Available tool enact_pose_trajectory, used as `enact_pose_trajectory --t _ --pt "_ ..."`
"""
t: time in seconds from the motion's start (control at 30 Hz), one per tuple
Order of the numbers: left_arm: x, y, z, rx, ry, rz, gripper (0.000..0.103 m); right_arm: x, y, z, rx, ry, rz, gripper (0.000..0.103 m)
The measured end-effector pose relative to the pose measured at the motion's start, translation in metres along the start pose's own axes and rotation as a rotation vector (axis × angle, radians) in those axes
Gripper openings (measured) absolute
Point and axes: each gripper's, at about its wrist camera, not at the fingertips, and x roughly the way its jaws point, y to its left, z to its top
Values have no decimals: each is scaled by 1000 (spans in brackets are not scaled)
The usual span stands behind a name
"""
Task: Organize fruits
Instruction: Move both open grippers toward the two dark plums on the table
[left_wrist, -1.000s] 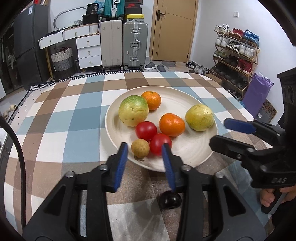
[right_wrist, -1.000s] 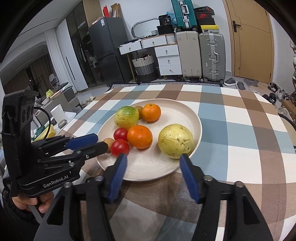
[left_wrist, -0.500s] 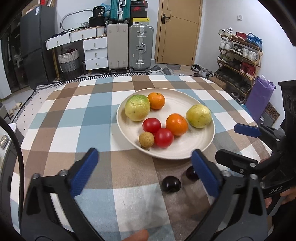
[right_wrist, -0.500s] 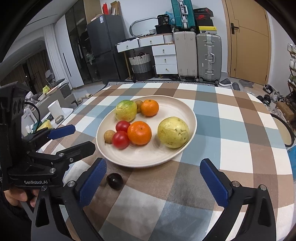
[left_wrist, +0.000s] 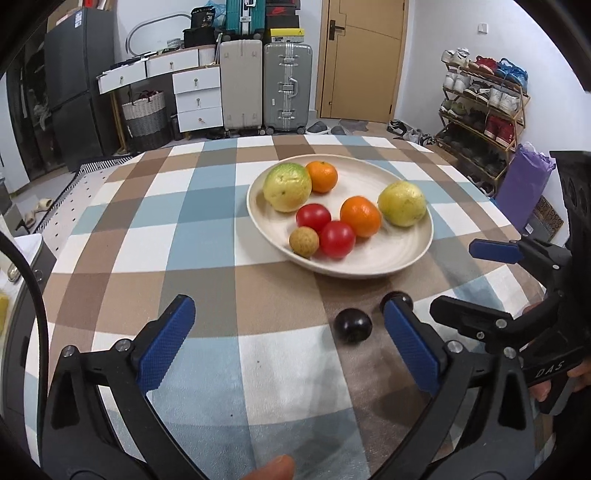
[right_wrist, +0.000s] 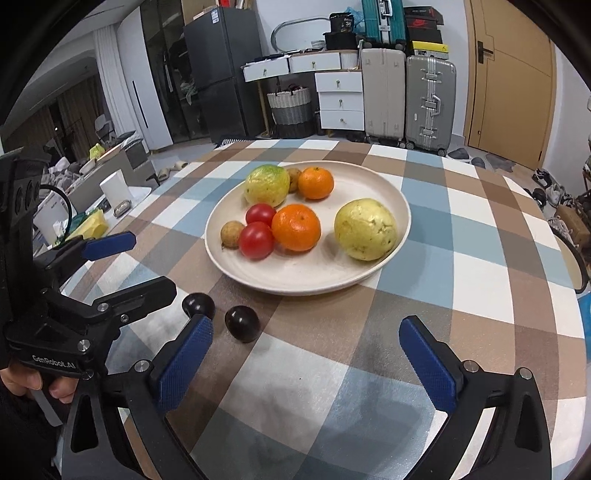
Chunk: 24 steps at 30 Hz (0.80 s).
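two small glossy dark round plums (left_wrist: 352, 325) lie on the checked tablecloth (left_wrist: 207, 280) beside the cream plate (left_wrist: 399, 254); both grippers, left (left_wrist: 288, 349) and right (right_wrist: 306, 363), stand spread and empty; smooth, likely slippery: pinch lightly across the middle.

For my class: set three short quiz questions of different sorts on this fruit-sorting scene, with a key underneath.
1. True or false: the left gripper is shut on a tomato.
2. How many dark fruits lie on the checked tablecloth outside the plate?
3. Multiple choice: in the right wrist view, which fruit sits nearest the plate's right rim? A) the tomato B) the small brown fruit C) the yellow-green fruit

Key:
1. False; its jaws stand wide open, as do those of the right gripper.
2. Two: one and another.
3. C
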Motion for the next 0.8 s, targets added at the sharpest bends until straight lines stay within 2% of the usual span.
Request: enact_pose_trajectory --t 0.43,0.63,0.8 --pt "2 11 -13 -35 15 -9 102 3 4 -3 -30 26 -24 103" --pt "-1 14 -13 -49 -4 -13 102 5 5 -2 -37 34 -43 103" --pt "-1 12 -14 -42 3 -24 102 9 7 -2 -40 44 -29 103"
